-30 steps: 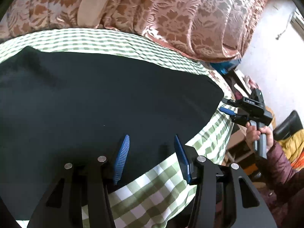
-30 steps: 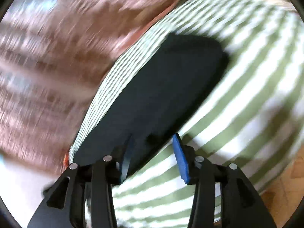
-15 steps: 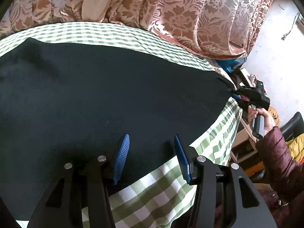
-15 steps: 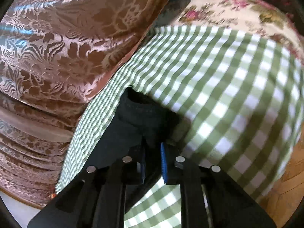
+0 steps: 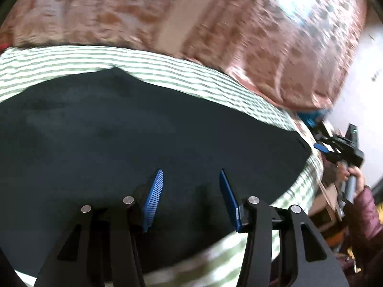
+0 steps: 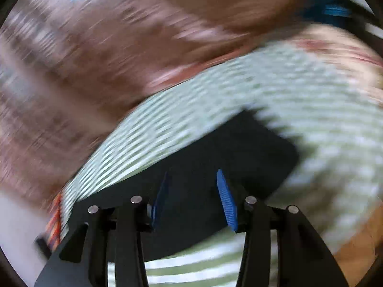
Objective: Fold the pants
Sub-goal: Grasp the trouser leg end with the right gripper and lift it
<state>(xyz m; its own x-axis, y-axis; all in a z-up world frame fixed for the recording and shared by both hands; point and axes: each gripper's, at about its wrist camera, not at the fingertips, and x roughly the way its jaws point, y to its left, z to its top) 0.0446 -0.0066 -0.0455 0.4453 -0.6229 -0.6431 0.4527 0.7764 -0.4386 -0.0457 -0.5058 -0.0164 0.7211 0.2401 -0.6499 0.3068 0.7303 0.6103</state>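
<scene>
The black pants [image 5: 134, 143] lie spread flat on a green-and-white checked cloth [image 5: 167, 71]. My left gripper [image 5: 190, 179] is open and empty, hovering over the near edge of the pants. My right gripper [image 6: 192, 179] is open and empty over the end of the pants [image 6: 239, 153], with the fabric lying flat below its blue pads. The right gripper also shows in the left wrist view [image 5: 322, 147], just past the far right corner of the pants. Both views are motion-blurred.
A brown floral curtain [image 5: 239, 35] hangs behind the table. The checked cloth [image 6: 311, 110] drops over the table edge at the right. A cardboard box [image 5: 328, 196] and clutter sit on the floor beyond that edge, beside the person's maroon sleeve [image 5: 366, 217].
My right gripper was shut on the pants' end half a second ago; now it is open and drawn back, the fabric lying flat. The left gripper has shifted slightly and stays open.
</scene>
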